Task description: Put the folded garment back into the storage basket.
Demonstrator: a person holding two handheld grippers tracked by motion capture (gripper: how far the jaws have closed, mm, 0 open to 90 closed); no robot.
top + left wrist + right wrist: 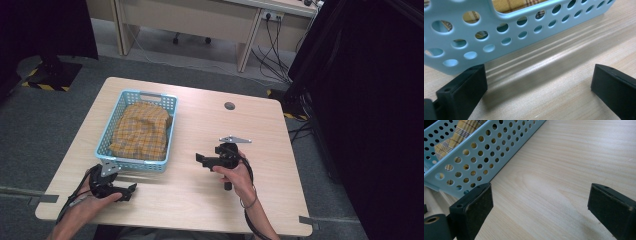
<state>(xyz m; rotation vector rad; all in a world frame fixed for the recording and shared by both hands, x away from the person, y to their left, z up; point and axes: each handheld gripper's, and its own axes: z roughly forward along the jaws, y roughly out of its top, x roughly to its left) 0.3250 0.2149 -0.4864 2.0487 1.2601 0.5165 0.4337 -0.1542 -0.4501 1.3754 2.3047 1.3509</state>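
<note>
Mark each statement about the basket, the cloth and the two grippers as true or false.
1. The cloth lies inside the basket. True.
2. The left gripper is shut on the basket. False: it is open, holding nothing, just before the basket's near wall.
3. The right gripper is open over bare table. True.
4. The basket is red. False: it is light blue.
5. The cloth is plain white. False: it is yellow plaid.

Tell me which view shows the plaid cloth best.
The high view: the whole plaid cloth lies bunched inside the blue basket. Both gripper views catch only scraps of it above the rim and through the wall holes.
</note>
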